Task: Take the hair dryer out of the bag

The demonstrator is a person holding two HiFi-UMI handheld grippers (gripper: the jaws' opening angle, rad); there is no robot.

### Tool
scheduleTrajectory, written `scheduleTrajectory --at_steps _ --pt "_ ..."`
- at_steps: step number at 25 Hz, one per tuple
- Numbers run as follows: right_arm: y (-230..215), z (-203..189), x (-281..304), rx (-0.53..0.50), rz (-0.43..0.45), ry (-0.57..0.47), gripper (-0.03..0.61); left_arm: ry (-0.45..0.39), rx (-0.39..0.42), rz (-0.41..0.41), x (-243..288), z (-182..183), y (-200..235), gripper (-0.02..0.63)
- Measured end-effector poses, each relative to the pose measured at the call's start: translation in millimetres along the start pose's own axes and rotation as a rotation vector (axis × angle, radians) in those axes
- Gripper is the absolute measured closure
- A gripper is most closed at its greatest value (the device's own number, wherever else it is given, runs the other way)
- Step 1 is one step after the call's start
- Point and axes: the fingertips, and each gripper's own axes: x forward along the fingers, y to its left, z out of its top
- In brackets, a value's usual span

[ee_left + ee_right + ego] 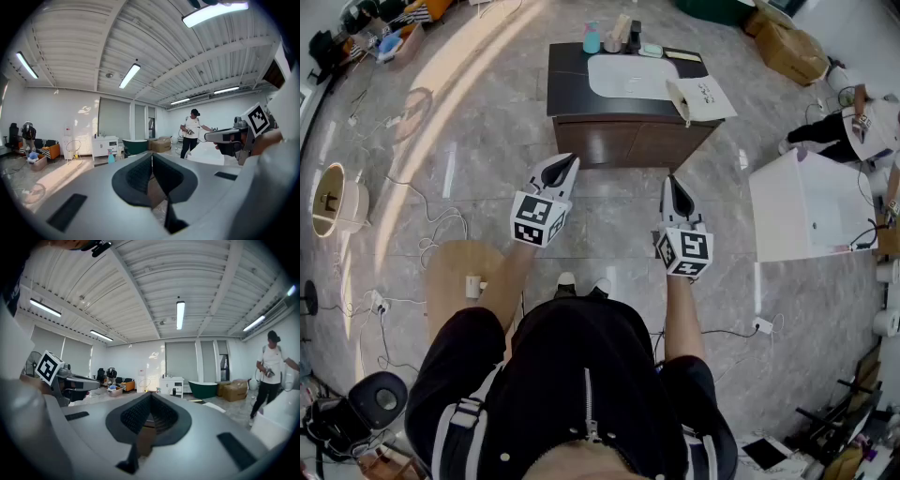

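**Two Clenched, Empty Grippers; Bag Not Yet Reached**

**Status.** The left gripper (pixel 570 163) and the right gripper (pixel 673 183) are held roughly level, side by side, in front of the person. Both are aimed at the dark cabinet (pixel 619 141) and are well apart from it. Each gripper view shows its jaws pressed together with nothing between them.

**Location of task item.** The hair dryer is not visible in any view. It is judged to be inside the white bag (pixel 705 97). The bag lies flat on the right end of the cabinet top, with one corner overhanging the edge.

**Hazards.**
1. The bag may slide off the cabinet. Cause: pulling on it with one gripper while the other does not pin it, given the overhang.
2. The bag may be pushed away. Cause: the jaws reach its mouth without being opened first.
3. A gripper may catch fabric instead of the dryer. Cause: the contents are hidden.
4. A foot may snag. Cause: cables (pixel 437 221) lie on the floor to the side of the path.

**Containers.**
- White bag: contents hidden.
- White basin (pixel 628 75), set in the cabinet top: appears empty. The bottles (pixel 612 36) stand behind it, not in it.
- Cardboard box (pixel 792 52), on the floor beyond: contents cannot be told.
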Motion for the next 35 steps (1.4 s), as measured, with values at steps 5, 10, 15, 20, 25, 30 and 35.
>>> scheduleTrajectory --at_steps 5,10,15,20,25,30,35 --pt "7.2 3.5 0.5 0.019 -0.006 -0.021 0.571 0.006 -0.007 -0.007 -6.0 -2.2 9.4 0.588" --pt "8.3 -1.8 -0.8 0.032 -0.015 -0.012 0.569 0.030 -0.015 -0.017 -6.4 -8.1 13.8 0.584" --pt "8.4 -5.5 0.0 0.022 -0.007 0.000 0.523 0.027 -0.034 -0.035 -4.3 -8.0 13.1 0.561" --pt "3.9 -13.8 0.5 0.025 -0.018 0.016 0.466 0.043 -0.054 -0.058 -1.9 -14.1 7.8 0.399" --pt "-7.4 -18.7 2.5 0.033 -0.024 0.033 0.341 0.033 -0.077 -0.065 2.8 -11.8 0.7 0.330" --pt "-22.3 -24.3 3.6 0.039 -0.032 0.041 0.299 0.013 -0.069 -0.053 11.3 -8.2 -3.7 0.330" --pt "-38.0 -30.2 3.2 0.047 -0.021 0.049 0.299 0.006 -0.067 -0.041 21.4 -9.6 -13.9 0.330"
